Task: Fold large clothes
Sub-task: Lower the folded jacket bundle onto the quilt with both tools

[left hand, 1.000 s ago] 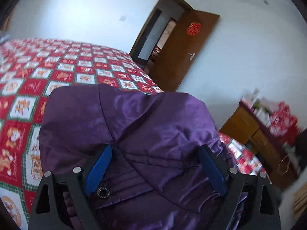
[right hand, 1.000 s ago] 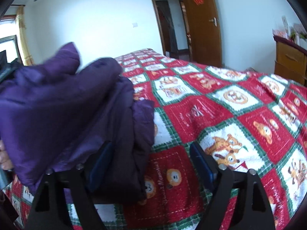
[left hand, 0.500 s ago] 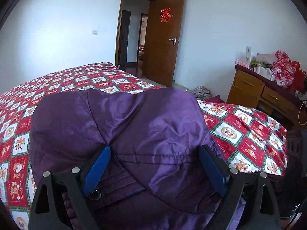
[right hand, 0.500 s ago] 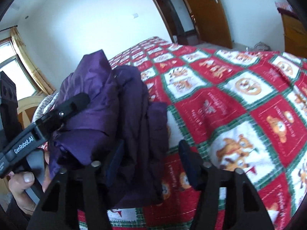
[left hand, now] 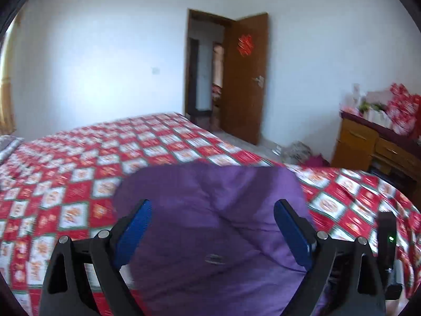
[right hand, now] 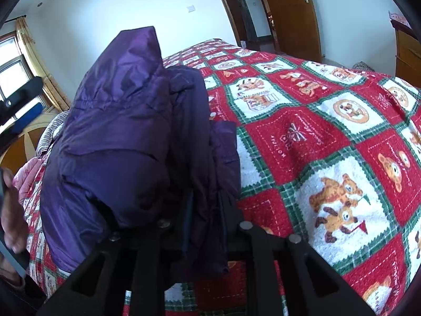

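A purple padded jacket lies bunched in a heap at the near edge of the bed. My right gripper is shut on a dark fold of the jacket's edge, which hangs between its jaws. In the left wrist view the jacket fills the space in front of my left gripper, whose blue pads stand wide apart, open, just above the cloth. The left gripper also shows at the left edge of the right wrist view.
The bed carries a red, green and white teddy-bear quilt. A brown door stands open at the far wall. A wooden dresser with red items stands at the right. A window with yellow curtains is at the left.
My right gripper has closed from wide open onto the jacket's edge. My left gripper stayed open and has drawn back from the jacket, so more bed shows.
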